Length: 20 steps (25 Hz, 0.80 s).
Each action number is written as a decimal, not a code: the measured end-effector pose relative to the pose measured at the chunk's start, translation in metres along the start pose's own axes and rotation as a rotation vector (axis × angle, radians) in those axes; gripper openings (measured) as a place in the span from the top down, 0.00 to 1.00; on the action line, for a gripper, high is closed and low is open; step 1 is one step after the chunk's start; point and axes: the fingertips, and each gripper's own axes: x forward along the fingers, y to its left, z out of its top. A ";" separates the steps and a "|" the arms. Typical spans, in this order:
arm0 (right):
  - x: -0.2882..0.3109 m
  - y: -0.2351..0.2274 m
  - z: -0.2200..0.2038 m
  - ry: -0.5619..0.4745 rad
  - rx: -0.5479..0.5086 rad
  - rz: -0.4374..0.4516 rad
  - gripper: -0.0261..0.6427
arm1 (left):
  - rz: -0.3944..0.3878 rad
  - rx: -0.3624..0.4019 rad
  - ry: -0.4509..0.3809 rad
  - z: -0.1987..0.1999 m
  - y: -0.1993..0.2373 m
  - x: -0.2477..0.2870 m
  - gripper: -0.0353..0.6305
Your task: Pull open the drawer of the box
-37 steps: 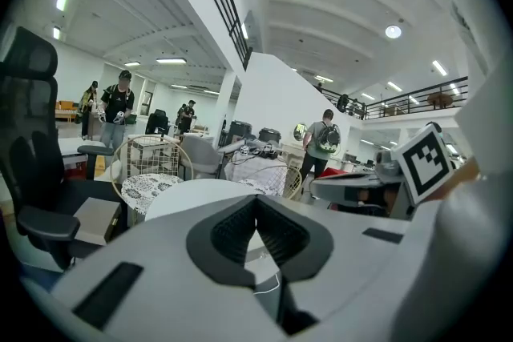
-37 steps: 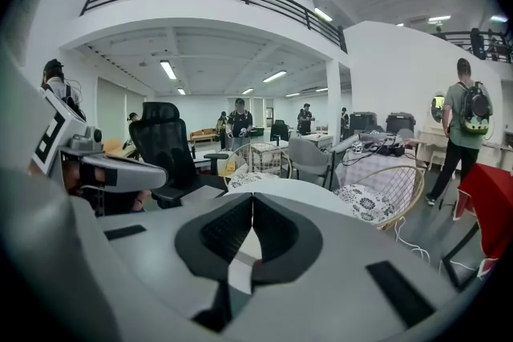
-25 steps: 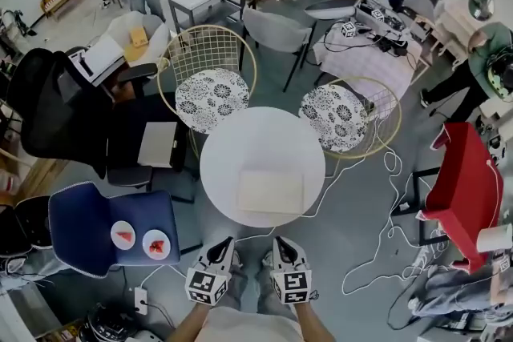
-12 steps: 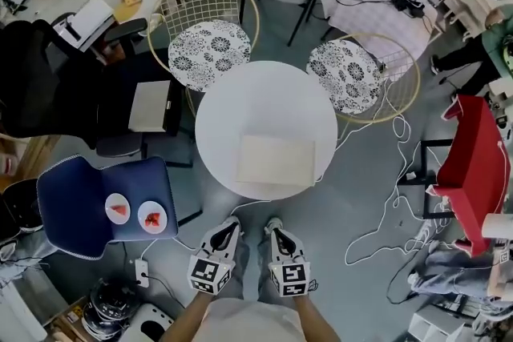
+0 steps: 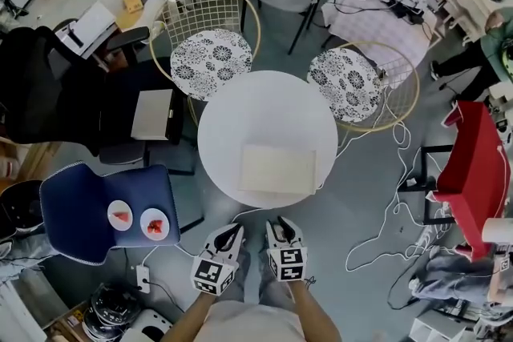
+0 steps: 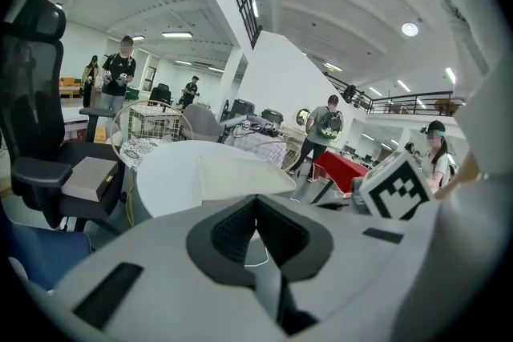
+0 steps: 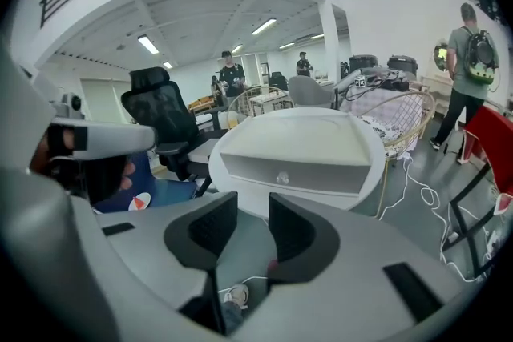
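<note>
1. Step in hand: approach. The flat cream-white rectangular box (image 5: 276, 170) is seen lying on the near half of the round white table (image 5: 240, 116), w/ its drawer front (image 7: 298, 177) turned toward the person. The drawer is judged shut, as the front sits flush.
2. Right gripper (image 5: 281, 225): held low over the grey floor (image 5: 361, 212), short of the table's near edge and well apart from the box. Its jaws have just been opening and are now spread. Nothing is pinched; only floor and a cable are seen in the gap in the right gripper view.
3. Left gripper (image 5: 230, 231): held just beside the right one, also short of the table. Its pads are pressed together at the tips w/ nothing between.
4. A small pale pull (image 7: 282, 178) is made out at the centre of the drawer front, roughly in line w/ the right jaws but higher in that view.
5. Next move, as judged: the right gripper needs to be raised and brought fwd until the pull sits between the pads, then closed on it and drawn straight back. The box is light-looking, so it may need to be steadied by the left gripper, else the whole box could slide.
</note>
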 end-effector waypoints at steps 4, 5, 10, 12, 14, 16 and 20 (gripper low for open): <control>0.033 -0.019 0.001 0.044 0.020 -0.031 0.77 | -0.003 -0.001 -0.012 0.007 -0.002 0.002 0.93; 0.041 -0.023 0.001 0.055 0.021 -0.036 0.77 | -0.004 -0.003 -0.014 0.008 -0.003 0.002 0.93; 0.064 -0.036 0.007 0.077 0.032 -0.060 0.77 | -0.010 -0.005 -0.015 0.008 -0.004 0.000 0.93; 0.069 -0.037 0.010 0.077 0.030 -0.063 0.77 | -0.011 -0.007 -0.016 0.007 -0.003 0.000 0.93; 0.072 -0.038 0.011 0.081 0.032 -0.063 0.77 | -0.011 -0.008 -0.014 0.007 -0.002 -0.001 0.93; 0.073 -0.039 0.011 0.086 0.036 -0.061 0.77 | -0.010 -0.007 -0.015 0.009 -0.002 -0.002 0.93; 0.076 -0.041 0.012 0.097 0.032 -0.062 0.77 | -0.006 -0.007 -0.018 0.012 -0.002 -0.001 0.93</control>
